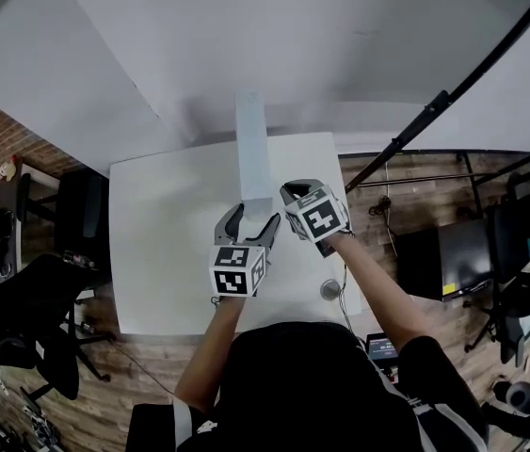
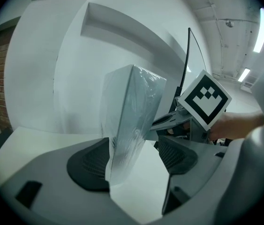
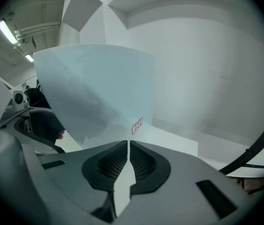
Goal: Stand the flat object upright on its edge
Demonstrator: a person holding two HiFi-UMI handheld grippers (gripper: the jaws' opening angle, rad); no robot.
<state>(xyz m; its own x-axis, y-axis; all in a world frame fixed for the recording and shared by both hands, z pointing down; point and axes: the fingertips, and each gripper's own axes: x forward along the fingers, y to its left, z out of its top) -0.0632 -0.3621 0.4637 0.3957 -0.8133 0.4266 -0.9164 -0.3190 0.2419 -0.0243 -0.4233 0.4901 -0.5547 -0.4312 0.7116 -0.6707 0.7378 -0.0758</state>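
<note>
Only right gripper view: box (image 3: 99, 93) sticker (image 3: 137, 125)

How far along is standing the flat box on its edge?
Done: the box already stands upright over the table. In hand: it sits between the open jaws of the left gripper, with the shut right gripper beside it. Left: both grippers draw back so it stands alone.

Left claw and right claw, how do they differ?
The left claw stands open with the wrapped flat box between its jaws; the right claw is shut, the box ahead of it. The left claw faces the box's narrow edge; the right claw faces its broad side. Both sit at the box's lower end.
</note>
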